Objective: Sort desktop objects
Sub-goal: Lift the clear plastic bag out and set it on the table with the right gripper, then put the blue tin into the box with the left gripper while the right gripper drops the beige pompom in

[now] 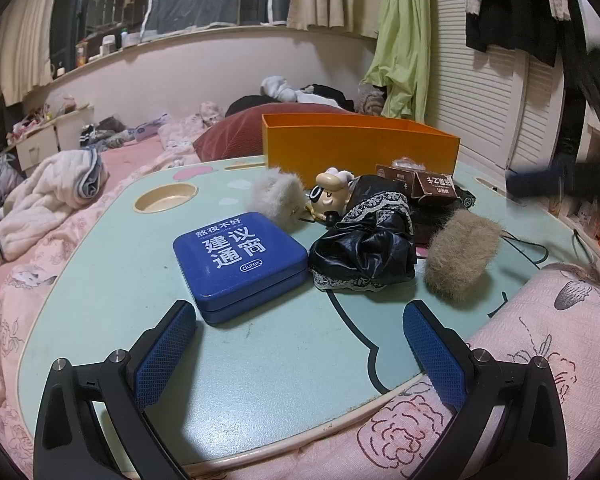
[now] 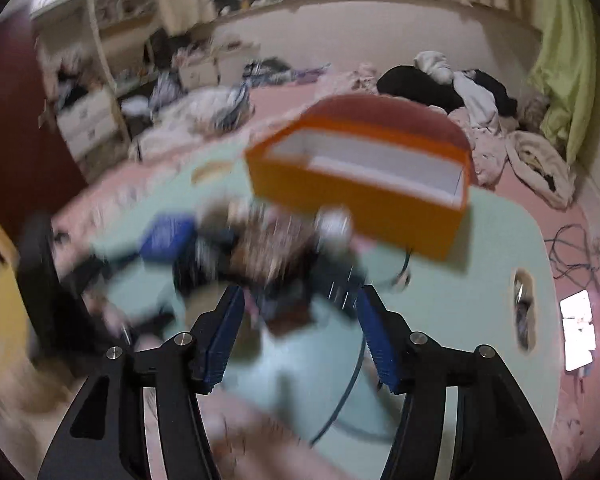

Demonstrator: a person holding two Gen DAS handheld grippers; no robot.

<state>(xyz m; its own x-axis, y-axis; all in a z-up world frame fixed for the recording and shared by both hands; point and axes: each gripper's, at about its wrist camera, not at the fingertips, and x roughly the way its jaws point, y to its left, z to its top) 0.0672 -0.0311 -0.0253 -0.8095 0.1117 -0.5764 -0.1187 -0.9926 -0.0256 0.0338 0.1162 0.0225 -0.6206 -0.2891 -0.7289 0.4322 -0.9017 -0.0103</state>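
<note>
On the pale green lap table [image 1: 260,360] lie a blue tin [image 1: 240,264], a black lace-trimmed scrunchie [image 1: 364,248], two fur puffs [image 1: 276,196] [image 1: 460,256], a small figurine [image 1: 332,196] and a brown carton [image 1: 436,188]. An orange box [image 1: 360,148] stands behind them. My left gripper [image 1: 300,320] is open and empty, just short of the tin. My right gripper [image 2: 300,300] is open above the blurred pile; the orange box [image 2: 360,192] shows behind it, empty.
The table sits on a bed with pink bedding [image 1: 540,360] and a red pillow [image 1: 236,136]. A round cup recess [image 1: 166,198] is in the table's far left. Cables [image 2: 576,252] lie to the right. The right wrist view is motion-blurred.
</note>
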